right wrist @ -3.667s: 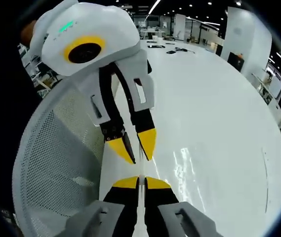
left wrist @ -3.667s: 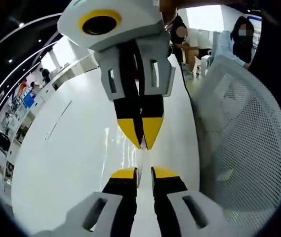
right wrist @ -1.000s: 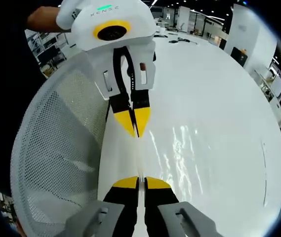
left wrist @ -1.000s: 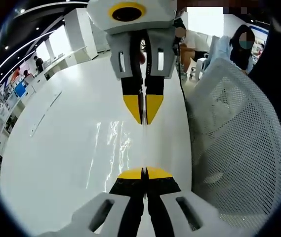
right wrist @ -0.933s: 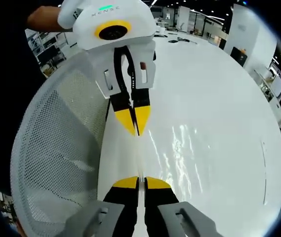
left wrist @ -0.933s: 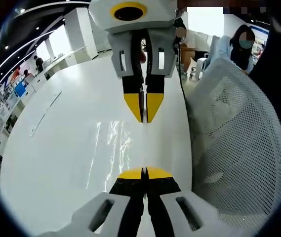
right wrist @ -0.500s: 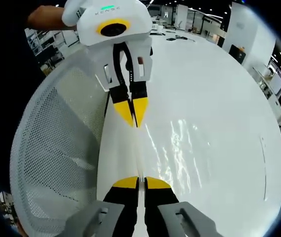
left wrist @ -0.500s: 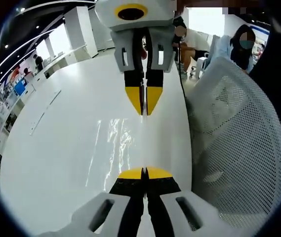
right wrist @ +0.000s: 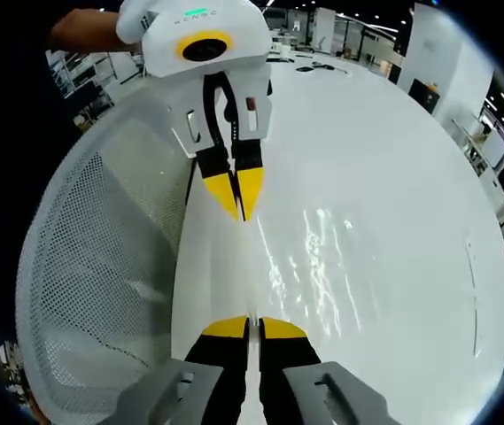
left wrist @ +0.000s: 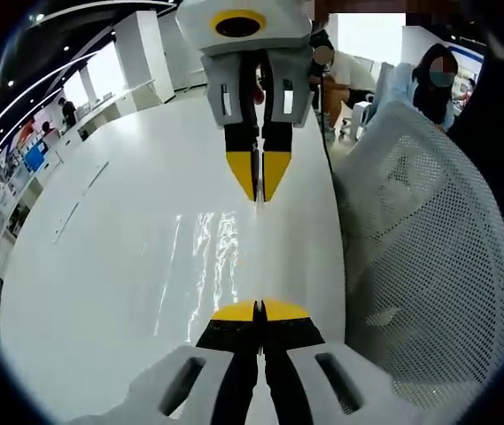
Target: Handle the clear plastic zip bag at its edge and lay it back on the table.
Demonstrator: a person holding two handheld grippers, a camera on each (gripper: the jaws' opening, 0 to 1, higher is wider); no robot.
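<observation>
The clear plastic zip bag is stretched between my two grippers above the white table; it shows mostly as glints and a thin edge line. In the left gripper view, my left gripper is shut on the bag's near edge, and the right gripper faces it from the top, shut on the far edge. In the right gripper view, the right gripper pinches the bag, while the left gripper clamps its opposite end. A hand holds the left gripper.
A white mesh chair back stands close beside the table edge, also seen as the chair back in the right gripper view. Seated people are beyond the table's far end. Small dark items lie far off on the table.
The left gripper's jaws, open 3.7 s ago, are now shut on the bag edge. Over the last second the two grippers have drawn a little farther apart, with the bag stretched between them.
</observation>
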